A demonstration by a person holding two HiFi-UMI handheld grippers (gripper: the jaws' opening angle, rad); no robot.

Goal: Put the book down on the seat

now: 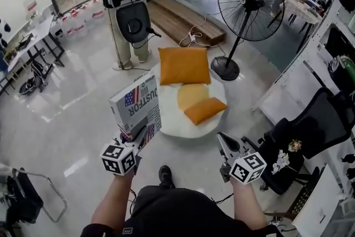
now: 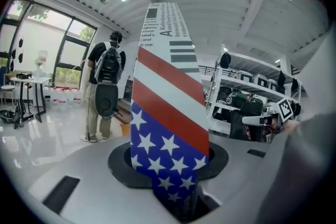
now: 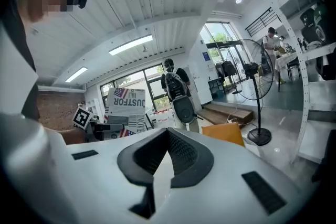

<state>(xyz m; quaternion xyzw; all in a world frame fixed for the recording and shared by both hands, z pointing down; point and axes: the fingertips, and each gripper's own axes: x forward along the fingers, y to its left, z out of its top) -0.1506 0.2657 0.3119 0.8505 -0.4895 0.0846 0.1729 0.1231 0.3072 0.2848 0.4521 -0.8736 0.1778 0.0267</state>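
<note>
Book (image 1: 137,104) tilted in left gripper (image 1: 136,137), right gripper (image 1: 223,139) alongside, closed, empty.

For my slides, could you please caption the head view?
Left gripper holds a flag-print book before the white cushioned seat; right gripper empty.

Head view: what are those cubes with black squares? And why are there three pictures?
A person holds two tools, and the cubes are parts of them. The head view comes from a camera on the person's head, looking down. The other two pictures come from cameras riding on each tool. The left hand-held gripper pinches a book with stars and stripes. The right hand-held gripper is shut and empty. Ahead on the floor stands a round white seat with orange cushions.
</note>
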